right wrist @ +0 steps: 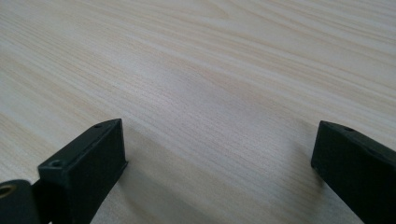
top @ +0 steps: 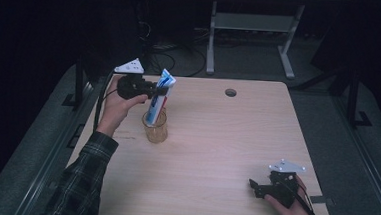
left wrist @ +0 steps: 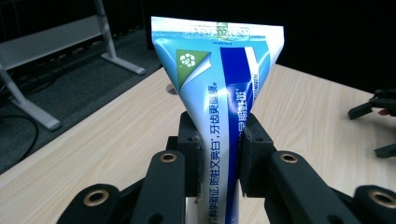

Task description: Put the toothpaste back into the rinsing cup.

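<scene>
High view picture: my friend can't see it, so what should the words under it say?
The left gripper holds a blue and white toothpaste tube upright, with its lower end inside a clear cup on a light wooden table. The right gripper rests open near the table's front right corner, holding nothing.

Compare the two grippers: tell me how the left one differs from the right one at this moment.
The left gripper is shut on the toothpaste tube; the right gripper is open with nothing between its jaws. The left is raised over the cup, tube's lower end in it; the right sits low near the table. Both are black, hand-held, with a grey plate on top.
</scene>
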The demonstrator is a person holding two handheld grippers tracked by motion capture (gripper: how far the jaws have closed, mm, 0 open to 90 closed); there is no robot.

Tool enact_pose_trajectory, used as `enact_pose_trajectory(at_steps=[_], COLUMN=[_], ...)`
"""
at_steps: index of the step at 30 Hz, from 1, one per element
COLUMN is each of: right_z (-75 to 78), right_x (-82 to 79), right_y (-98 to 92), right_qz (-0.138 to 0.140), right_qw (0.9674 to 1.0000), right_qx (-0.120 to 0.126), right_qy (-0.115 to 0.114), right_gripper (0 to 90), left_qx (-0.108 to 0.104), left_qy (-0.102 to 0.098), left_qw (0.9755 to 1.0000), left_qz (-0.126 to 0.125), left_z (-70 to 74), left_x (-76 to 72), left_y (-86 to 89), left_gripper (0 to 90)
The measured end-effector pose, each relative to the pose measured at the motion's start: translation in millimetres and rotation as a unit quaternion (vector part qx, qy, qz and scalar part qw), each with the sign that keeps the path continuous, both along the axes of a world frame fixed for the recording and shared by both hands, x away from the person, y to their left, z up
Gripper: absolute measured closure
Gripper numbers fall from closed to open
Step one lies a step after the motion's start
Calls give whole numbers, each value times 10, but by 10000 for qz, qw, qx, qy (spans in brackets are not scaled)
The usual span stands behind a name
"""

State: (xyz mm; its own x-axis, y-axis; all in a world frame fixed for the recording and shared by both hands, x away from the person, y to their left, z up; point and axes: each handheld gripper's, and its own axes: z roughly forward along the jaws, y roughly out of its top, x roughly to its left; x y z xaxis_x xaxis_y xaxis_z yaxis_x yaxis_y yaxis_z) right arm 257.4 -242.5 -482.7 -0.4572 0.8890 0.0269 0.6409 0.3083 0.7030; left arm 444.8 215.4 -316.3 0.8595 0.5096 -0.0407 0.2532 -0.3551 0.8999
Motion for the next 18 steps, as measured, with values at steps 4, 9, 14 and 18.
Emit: enact_pose_trajectory(at_steps=[4,9,14,18], right_z=[1,1,1,0], right_x=[-1,-1,-1,-1], right_y=[1,1,1,1], right_qz=[-8,-6,-6,-4], right_qw=[10000,10000,10000,10000], right_qx=[3,4,3,2], right_qy=[7,7,6,5], right_gripper=[25,25,25,25], left_qx=[-73,-26,-83,-61], left_qy=[69,123,148,225], left_qw=[9999,9999,9998,9997], left_qz=[21,52,74,73], left_z=[-74,-139,-201,-279], left_x=[12,13,5,-3], left_y=[31,44,62,59], left_gripper=[738,737,737,736])
